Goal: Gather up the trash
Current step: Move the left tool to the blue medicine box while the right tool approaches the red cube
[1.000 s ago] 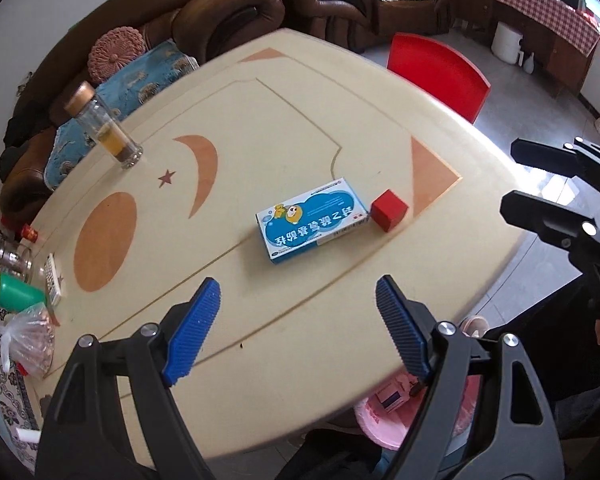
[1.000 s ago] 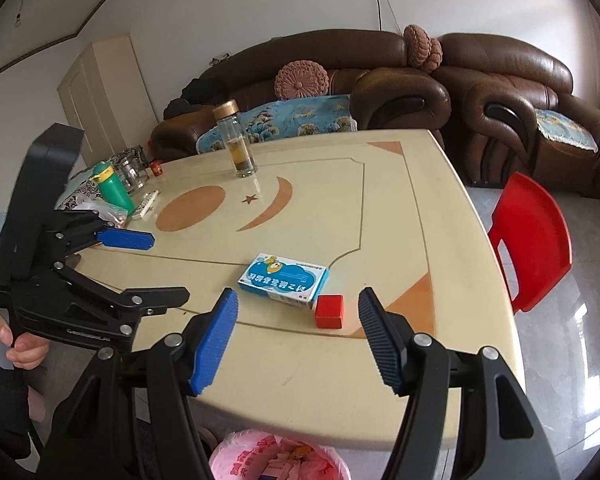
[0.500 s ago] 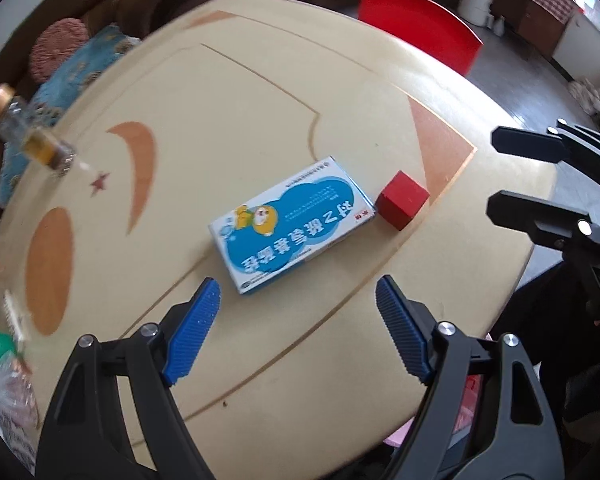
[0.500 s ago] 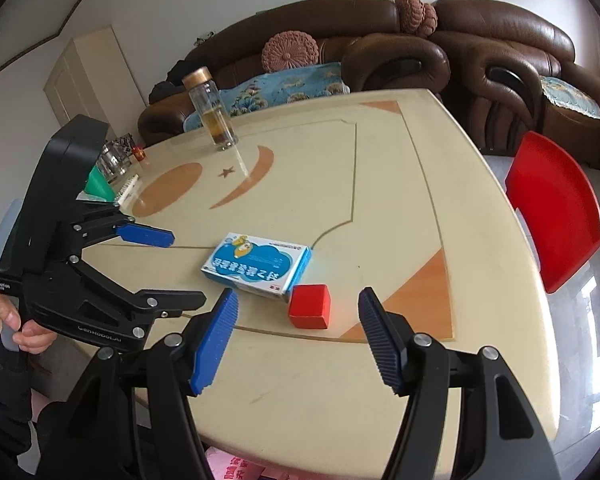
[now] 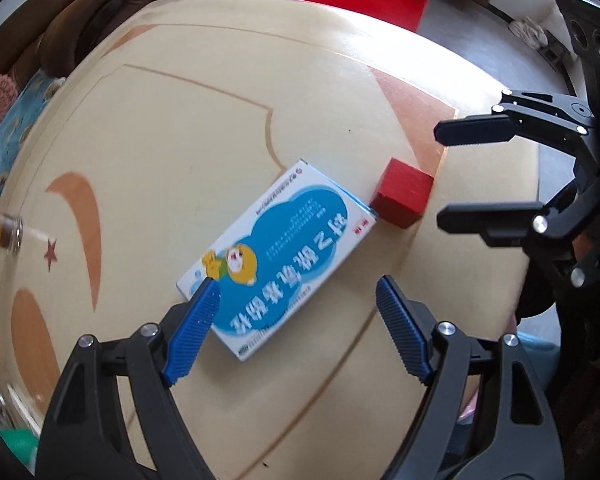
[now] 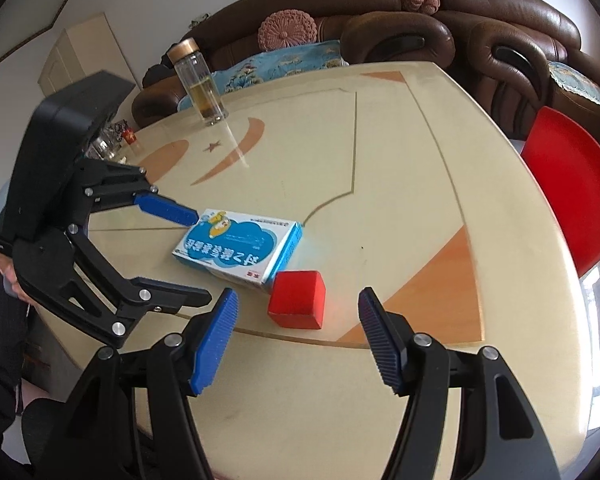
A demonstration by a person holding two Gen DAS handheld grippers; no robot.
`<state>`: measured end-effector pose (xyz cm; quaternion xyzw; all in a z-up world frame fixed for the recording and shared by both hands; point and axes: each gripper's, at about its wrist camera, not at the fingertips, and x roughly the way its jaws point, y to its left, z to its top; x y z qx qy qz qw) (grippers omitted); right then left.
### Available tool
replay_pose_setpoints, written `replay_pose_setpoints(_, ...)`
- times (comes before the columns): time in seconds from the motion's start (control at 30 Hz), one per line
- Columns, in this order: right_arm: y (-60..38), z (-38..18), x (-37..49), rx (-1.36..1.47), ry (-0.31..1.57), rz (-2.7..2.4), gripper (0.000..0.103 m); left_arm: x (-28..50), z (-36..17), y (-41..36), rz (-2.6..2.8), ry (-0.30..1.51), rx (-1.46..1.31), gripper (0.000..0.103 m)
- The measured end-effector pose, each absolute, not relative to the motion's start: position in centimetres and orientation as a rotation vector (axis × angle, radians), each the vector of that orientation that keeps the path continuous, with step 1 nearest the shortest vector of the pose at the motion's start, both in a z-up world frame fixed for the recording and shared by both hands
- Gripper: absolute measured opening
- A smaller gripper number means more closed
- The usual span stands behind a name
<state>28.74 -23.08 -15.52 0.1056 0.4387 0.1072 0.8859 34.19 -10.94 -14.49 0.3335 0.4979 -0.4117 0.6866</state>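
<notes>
A blue and white medicine box (image 5: 276, 256) lies flat on the cream table (image 5: 180, 128), with a red cube (image 5: 402, 198) touching its far right corner. My left gripper (image 5: 296, 328) is open, its jaws straddling the near end of the box, its left fingertip over the box's near corner. In the right wrist view the box (image 6: 238, 250) and the cube (image 6: 298, 300) lie ahead of my open right gripper (image 6: 296, 334), which hovers just short of the cube. The left gripper (image 6: 176, 256) shows there beside the box, and the right gripper (image 5: 444, 172) shows in the left wrist view.
A glass bottle (image 6: 198, 82) with a gold cap stands at the far side of the table. A red chair (image 6: 572, 196) stands at the table's right. Brown sofas (image 6: 420, 32) line the wall. Small items (image 6: 116, 140) sit at the far left table edge.
Both grippers have moved forward and down toward the table. The left gripper now reaches the box's near end; the right gripper is closer to the red cube. Both stay open.
</notes>
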Motion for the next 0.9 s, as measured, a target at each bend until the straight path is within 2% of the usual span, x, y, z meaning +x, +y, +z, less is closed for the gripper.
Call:
replay_pose_setpoints(0.43,-22.8,-17.6,29.6,0.219,0.951,0.250,0.062,35.9,-15.4,-12.4,-1.033,1.074,0.842,0.079)
replay_pose_setpoints(0.5,-22.8,-17.8,29.8,0.220,0.957,0.252,0.062,35.7,-15.6,-12.7,-1.076,1.072,0.869,0.088)
replay_pose_setpoints(0.57,-22.7,-18.0,29.8,0.218,0.956,0.254,0.062,35.5,-15.8,-12.9,-1.113,1.070,0.892,0.093)
replay_pose_setpoints(0.9,-21.7,-18.1,29.7,0.154,0.926,0.238,0.062,37.2,-17.3,-13.6,-1.159,1.104,0.902,0.095)
